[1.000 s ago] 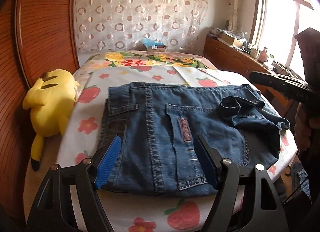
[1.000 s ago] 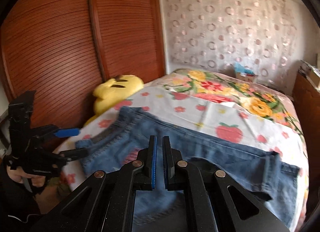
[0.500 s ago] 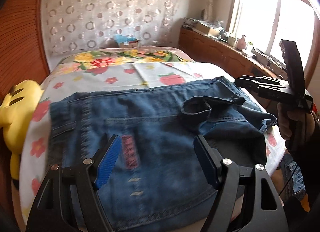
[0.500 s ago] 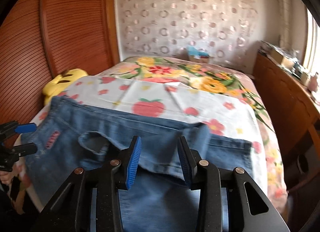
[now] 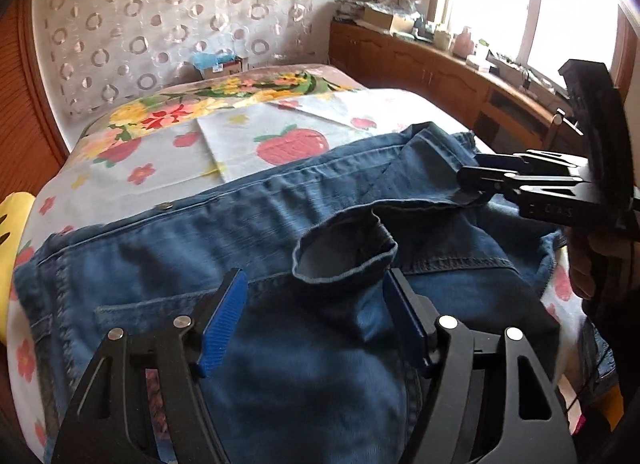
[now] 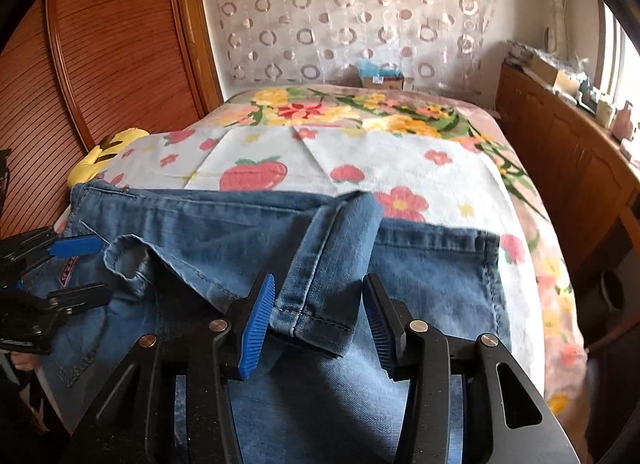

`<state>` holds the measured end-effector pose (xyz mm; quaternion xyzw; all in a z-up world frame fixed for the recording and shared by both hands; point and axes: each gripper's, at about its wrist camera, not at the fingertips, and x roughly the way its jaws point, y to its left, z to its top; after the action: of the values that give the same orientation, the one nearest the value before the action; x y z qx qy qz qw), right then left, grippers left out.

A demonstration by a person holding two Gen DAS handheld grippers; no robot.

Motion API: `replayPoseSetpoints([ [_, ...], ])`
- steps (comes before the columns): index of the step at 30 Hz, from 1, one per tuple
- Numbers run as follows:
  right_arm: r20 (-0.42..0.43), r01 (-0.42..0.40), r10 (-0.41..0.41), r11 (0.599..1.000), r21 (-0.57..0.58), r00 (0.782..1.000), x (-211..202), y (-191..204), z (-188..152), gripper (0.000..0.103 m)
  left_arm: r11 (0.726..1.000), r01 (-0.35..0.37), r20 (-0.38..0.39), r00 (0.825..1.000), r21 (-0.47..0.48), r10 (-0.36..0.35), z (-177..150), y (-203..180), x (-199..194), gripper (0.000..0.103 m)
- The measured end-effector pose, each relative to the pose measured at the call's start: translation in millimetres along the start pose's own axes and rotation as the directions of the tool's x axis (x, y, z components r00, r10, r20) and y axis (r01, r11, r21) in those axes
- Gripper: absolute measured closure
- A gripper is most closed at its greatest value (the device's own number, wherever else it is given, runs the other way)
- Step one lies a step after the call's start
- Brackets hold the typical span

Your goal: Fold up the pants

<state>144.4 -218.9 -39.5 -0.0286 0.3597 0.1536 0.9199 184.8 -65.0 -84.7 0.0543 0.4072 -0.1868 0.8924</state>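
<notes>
Left tongs (image 5: pixel 316 320) agape over jeans (image 5: pixel 248 248); right tongs (image 5: pixel 466 183) at leg hem.

The pants (image 6: pixel 248 232) are matt, stitched blue denim; the bed (image 6: pixel 440 167) cover is soft printed cloth; the wardrobe (image 6: pixel 112 63) is ribbed, glossy wood.

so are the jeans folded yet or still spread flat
Folded, but loosely. The jeans are doubled on the bed, both leg hems lying crooked on top, one hem gaping open.
</notes>
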Motion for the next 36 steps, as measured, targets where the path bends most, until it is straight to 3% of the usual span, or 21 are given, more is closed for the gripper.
replayPoseSetpoints([
  [3,-0.007,-0.025,0.025,0.999,0.021,1.0,1.8,-7.7,2.1,0.056,1.0,0.004,-0.03,1.0,-0.005,-0.004,2.8,0.6,13.3,0.032],
  [5,-0.01,-0.036,0.036,0.999,0.031,0.999,3.5,-7.0,3.6,0.056,1.0,0.011,-0.031,0.999,-0.011,-0.011,1.8,1.5,15.2,0.043],
  [6,-0.006,-0.048,0.048,0.998,0.035,0.999,2.9,-7.9,3.8,0.068,1.0,0.015,-0.027,1.0,-0.012,-0.016,1.4,0.9,14.3,0.048],
  [7,-0.002,-0.064,0.064,0.997,0.038,0.998,2.6,-9.0,4.5,0.083,1.0,0.021,-0.022,1.0,-0.011,-0.021,1.2,-0.5,12.9,0.06],
  [8,0.003,-0.073,0.073,0.997,0.041,0.997,1.4,-10.7,4.6,0.086,0.999,0.031,-0.012,0.999,-0.012,-0.031,0.9,-1.8,9.8,0.07],
  [9,0.016,-0.08,0.079,0.996,0.044,0.997,-0.1,-10.2,4.6,0.089,0.999,0.037,0.001,0.999,-0.014,-0.037,0.8,-2.6,6.8,0.072],
  [10,0.031,-0.088,0.086,0.995,0.044,0.996,-2.8,-10.7,6.0,0.093,0.999,0.044,0.017,0.999,-0.009,-0.044,0.4,-4.1,2.9,0.082],
  [13,0.068,-0.105,0.103,0.994,0.026,0.992,-15.2,-9.4,8.7,0.097,0.996,0.089,0.027,0.996,0.017,-0.089,-0.9,-10.7,-8.7,0.093],
  [24,0.196,-0.148,0.168,0.983,-0.11,0.966,-71.2,27.8,46.1,0.098,0.998,0.06,0.176,0.982,0.034,-0.065,-9.4,7.5,-103.4,0.096],
  [31,0.195,-0.2,0.242,0.957,-0.212,0.951,-74.5,77.4,68.6,0.098,1.0,0.013,0.238,0.971,-0.018,-0.009,-38.4,38.4,-151.7,0.096],
  [36,0.159,-0.266,0.319,0.921,-0.285,0.934,-51.6,114.4,88.3,0.098,0.996,-0.013,0.244,0.969,-0.092,0.035,-75.8,66.1,-169.9,0.096],
])
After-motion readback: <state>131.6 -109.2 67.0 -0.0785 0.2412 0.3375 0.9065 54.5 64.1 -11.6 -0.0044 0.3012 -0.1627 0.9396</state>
